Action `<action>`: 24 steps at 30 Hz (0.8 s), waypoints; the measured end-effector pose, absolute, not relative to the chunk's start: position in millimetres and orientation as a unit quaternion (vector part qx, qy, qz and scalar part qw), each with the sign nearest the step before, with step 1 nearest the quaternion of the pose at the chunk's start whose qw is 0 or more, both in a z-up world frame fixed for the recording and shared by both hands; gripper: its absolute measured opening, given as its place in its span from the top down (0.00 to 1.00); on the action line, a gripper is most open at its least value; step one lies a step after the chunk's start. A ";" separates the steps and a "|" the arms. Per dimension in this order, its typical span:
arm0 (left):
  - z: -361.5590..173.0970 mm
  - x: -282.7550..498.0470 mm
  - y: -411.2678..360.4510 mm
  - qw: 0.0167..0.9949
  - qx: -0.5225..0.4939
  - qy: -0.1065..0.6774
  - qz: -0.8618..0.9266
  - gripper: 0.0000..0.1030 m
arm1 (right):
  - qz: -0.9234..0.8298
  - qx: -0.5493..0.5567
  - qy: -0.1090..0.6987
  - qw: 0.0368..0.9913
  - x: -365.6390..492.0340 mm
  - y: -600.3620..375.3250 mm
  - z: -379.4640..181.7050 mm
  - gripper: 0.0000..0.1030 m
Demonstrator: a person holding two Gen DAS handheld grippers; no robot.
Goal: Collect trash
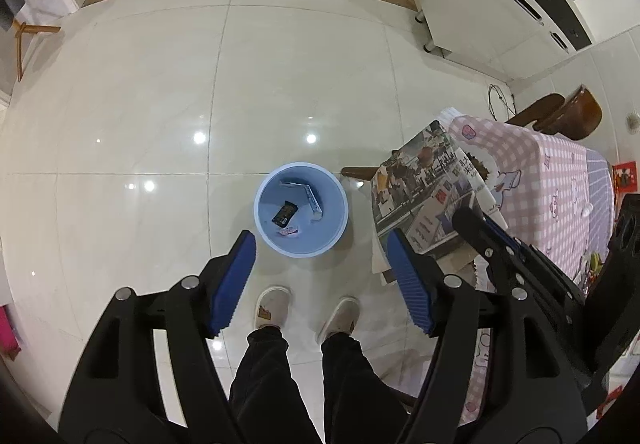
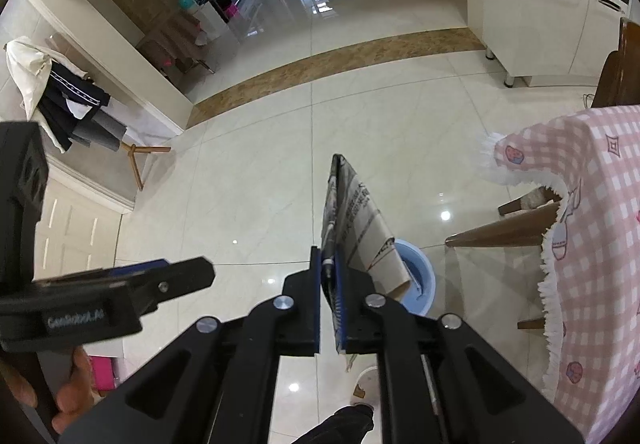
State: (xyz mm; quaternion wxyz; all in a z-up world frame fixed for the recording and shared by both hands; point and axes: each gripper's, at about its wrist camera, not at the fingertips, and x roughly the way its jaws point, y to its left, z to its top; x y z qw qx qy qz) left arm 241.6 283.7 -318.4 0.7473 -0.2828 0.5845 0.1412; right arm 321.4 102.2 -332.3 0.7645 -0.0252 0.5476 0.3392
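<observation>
Our left gripper (image 1: 322,244) gapes empty above the blue wastebasket (image 1: 266,234); our right gripper (image 2: 329,264) is clenched on the folded newspaper (image 2: 360,219) beside the table (image 2: 592,203).

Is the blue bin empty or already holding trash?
Holding trash. The blue bin stands upright on the floor, with a dark wrapper, a white folded piece and a pink scrap at its bottom.

Home dining area: tiled floor (image 1: 160,91), checked tablecloth (image 1: 536,179), white cabinets (image 1: 472,3).
</observation>
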 end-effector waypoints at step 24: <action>-264.8 303.9 191.3 0.790 -0.218 0.571 0.037 0.33 | 0.249 0.046 0.515 0.819 334.1 -8.3 -273.7 0.76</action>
